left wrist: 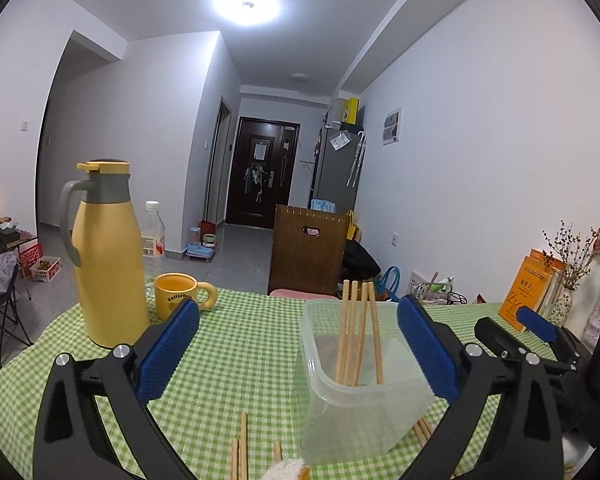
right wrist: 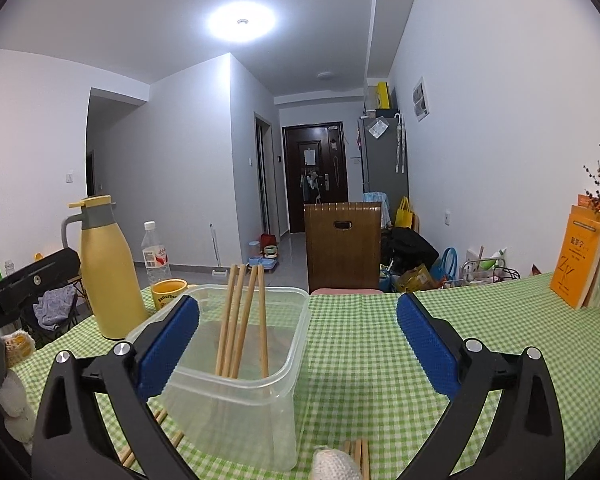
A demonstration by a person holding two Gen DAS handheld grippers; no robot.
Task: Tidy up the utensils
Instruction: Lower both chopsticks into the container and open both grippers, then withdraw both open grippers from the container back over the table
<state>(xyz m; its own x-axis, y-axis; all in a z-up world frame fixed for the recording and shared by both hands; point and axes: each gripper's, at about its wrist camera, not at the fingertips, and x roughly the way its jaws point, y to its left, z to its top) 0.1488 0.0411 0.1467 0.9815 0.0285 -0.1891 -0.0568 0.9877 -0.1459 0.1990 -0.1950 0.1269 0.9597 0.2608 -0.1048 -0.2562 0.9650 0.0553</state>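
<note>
A clear plastic container (left wrist: 360,392) stands on the green checked tablecloth (left wrist: 240,344), and several wooden chopsticks (left wrist: 358,336) lean upright inside it. More chopsticks (left wrist: 242,448) lie loose on the cloth near the front edge. My left gripper (left wrist: 298,312) is open; the container sits just ahead between its blue pads, right of centre, untouched. In the right wrist view the same container (right wrist: 236,400) with its chopsticks (right wrist: 242,320) is low and left. My right gripper (right wrist: 298,308) is open and holds nothing. Loose chopsticks (right wrist: 358,456) lie below it.
A yellow thermos jug (left wrist: 108,256), a plastic bottle (left wrist: 153,236) and a yellow mug (left wrist: 178,294) stand at the table's left. Orange books (left wrist: 528,292) and a vase of dried flowers (left wrist: 562,304) stand at the right. A wooden chair (left wrist: 310,248) is behind the table.
</note>
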